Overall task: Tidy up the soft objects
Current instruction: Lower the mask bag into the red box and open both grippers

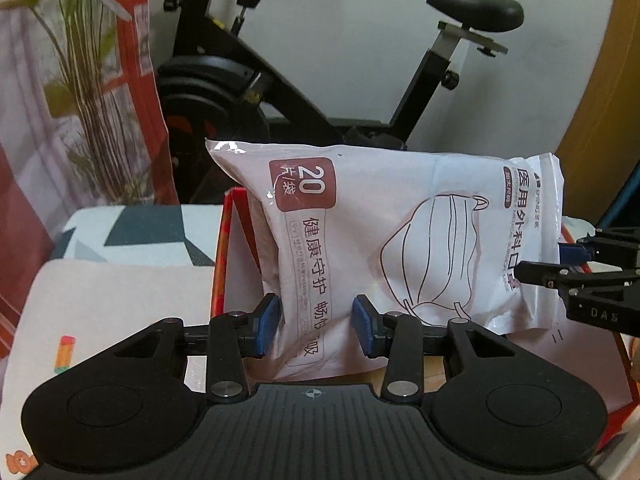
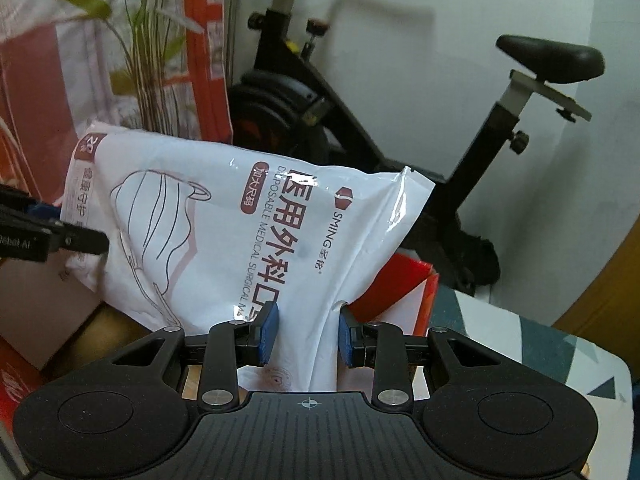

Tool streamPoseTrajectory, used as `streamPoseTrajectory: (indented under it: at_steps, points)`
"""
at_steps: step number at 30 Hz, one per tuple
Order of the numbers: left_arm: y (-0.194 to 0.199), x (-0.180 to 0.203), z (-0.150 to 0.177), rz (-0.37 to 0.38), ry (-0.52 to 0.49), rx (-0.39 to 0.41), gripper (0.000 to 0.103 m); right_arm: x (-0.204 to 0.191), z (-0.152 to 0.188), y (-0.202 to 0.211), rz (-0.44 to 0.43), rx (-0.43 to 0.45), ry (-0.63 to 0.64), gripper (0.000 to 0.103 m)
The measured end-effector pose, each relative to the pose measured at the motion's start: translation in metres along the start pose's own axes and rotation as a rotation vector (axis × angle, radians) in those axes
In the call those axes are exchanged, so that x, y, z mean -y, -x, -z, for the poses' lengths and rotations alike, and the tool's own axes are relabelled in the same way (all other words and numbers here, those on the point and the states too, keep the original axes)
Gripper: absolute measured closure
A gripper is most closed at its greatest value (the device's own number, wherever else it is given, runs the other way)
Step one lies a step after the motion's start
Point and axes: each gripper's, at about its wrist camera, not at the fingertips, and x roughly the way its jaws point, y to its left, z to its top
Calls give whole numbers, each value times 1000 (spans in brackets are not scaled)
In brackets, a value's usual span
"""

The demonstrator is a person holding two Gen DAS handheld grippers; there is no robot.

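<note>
While the white mask pack is held upright over the red box, its lower edge at 6 o'clock is pinched between the blue pads of the left gripper. Toward 3 o'clock, the pack's other end is clamped by the right gripper, jaws narrowed on the plastic. An exercise bike is seen behind at 12 o'clock.
</note>
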Motion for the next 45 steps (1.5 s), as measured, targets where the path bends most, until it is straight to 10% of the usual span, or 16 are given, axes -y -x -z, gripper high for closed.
streamPoseTrajectory:
  at_steps: [15, 18, 26, 45]
  points:
    - [8, -20, -4, 30, 113, 27, 69, 16, -8, -9, 42, -48, -6, 66]
    - [19, -25, -6, 25, 153, 64, 86, 21, -13, -1, 36, -18, -8, 70]
    - [16, -11, -8, 66, 126, 50, 93, 31, -24, 5, 33, 25, -42, 102]
    - [-2, 4, -16, 63, 31, 15, 92, 16, -3, -1, 57, -39, -68, 88]
